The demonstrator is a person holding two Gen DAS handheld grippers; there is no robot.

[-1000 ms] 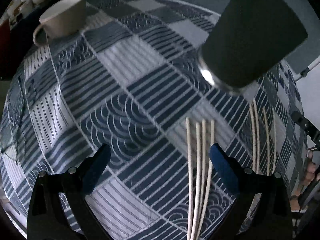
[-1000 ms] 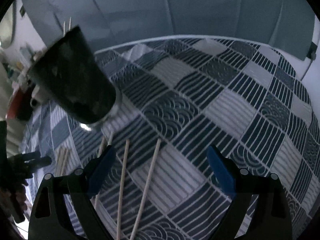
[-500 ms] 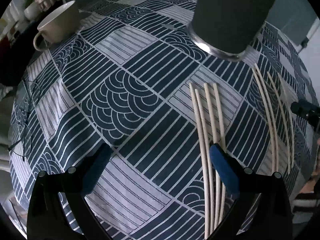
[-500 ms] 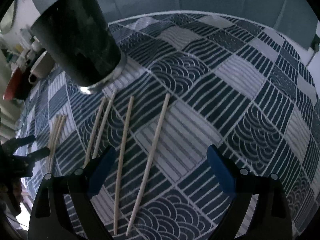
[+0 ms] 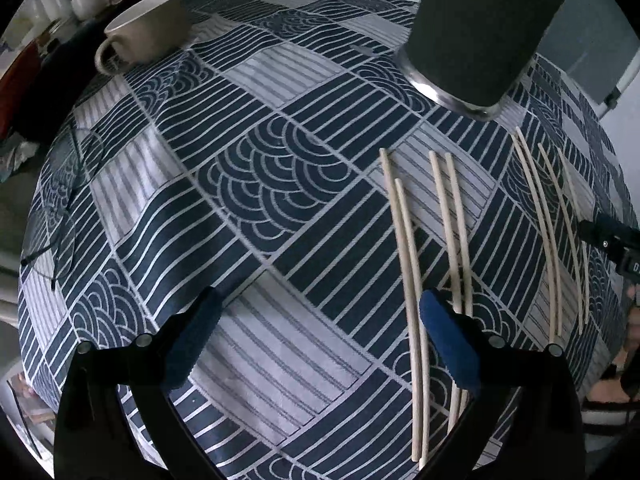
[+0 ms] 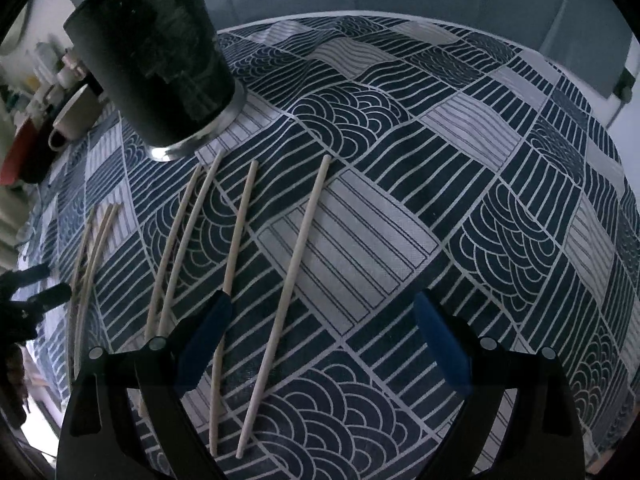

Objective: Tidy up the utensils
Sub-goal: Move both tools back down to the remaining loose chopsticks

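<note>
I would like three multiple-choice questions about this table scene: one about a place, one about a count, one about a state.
1. Where does the dark cup stand relative to the chopsticks?
A. beyond their far tips
B. beside their near ends
C. on top of them

2. How many chopsticks lie in the group nearest the left gripper?
A. two
B. four
C. seven

3. How is the right gripper?
A. shut on a chopstick
B. open, holding nothing
C. shut on the cup

Answers: 1 A, the cup's base sits past the stick tips. 2 B, four sticks lie side by side. 3 B, its jaws stand wide apart above the cloth.
</note>
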